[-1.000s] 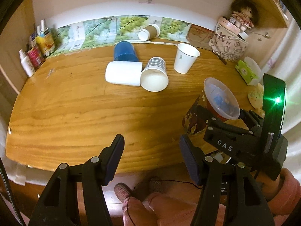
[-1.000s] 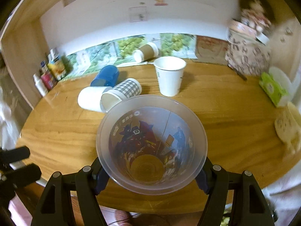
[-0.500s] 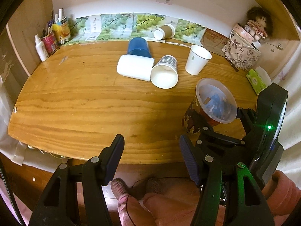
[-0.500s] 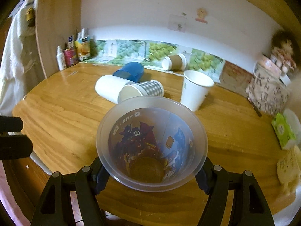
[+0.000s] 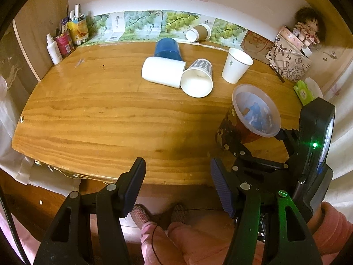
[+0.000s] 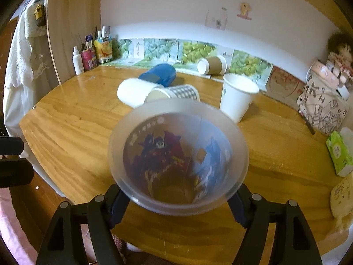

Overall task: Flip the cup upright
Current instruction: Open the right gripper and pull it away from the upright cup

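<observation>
My right gripper (image 6: 176,201) is shut on a clear plastic cup with a cartoon print (image 6: 176,165), mouth up and tilted toward the camera, its base low over the wooden table (image 6: 66,128). The same cup (image 5: 253,117) shows in the left wrist view near the table's front right, with the right gripper (image 5: 262,152) behind it. My left gripper (image 5: 176,183) is open and empty, off the table's front edge. A white cup (image 5: 162,71), a checked cup (image 5: 198,79), a blue cup (image 5: 167,49) and a brown cup (image 5: 198,33) lie on their sides. A white paper cup (image 5: 236,68) stands upright.
Bottles and cartons (image 5: 66,37) stand at the back left corner. A printed bag with a doll (image 5: 291,59) and a green tissue pack (image 5: 305,92) sit at the right. The person's legs and feet (image 5: 163,220) are below the front edge.
The right gripper has tipped the printed cup more upright and carried it a little forward over the table. The left gripper has drawn back and risen, still open.
</observation>
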Motion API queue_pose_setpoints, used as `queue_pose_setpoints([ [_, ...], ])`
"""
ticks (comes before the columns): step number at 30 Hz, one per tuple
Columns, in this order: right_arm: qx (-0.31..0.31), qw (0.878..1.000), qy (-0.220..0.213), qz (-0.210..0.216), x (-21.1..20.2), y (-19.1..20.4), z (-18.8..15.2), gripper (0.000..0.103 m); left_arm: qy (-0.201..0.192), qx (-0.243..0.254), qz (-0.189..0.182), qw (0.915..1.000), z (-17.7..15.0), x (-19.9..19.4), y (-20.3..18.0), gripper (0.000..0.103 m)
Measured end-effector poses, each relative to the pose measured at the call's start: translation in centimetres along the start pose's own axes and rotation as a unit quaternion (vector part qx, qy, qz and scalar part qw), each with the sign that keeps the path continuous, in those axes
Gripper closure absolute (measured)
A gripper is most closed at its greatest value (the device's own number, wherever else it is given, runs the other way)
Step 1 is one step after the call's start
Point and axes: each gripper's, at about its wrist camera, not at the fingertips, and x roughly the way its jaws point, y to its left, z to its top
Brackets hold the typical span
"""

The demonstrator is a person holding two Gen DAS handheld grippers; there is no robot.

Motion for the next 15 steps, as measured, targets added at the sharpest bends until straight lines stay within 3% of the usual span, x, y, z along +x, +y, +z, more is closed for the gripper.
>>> queue_pose_setpoints([
  [9, 0.032, 0.998, 0.050, -0.012, -0.9, -1.1, -2.9, 0.020, 0.029, -0.007, 0.007, 0.9995, -0.5, 2.0, 0.8, 0.033],
  [15, 0.088, 0.994, 0.052, -0.044, -4.7, -3.0, -3.8, 0.020, 0.000, -0.015, 0.027, 0.9995, 0.8, 0.8, 1.1, 0.033],
])
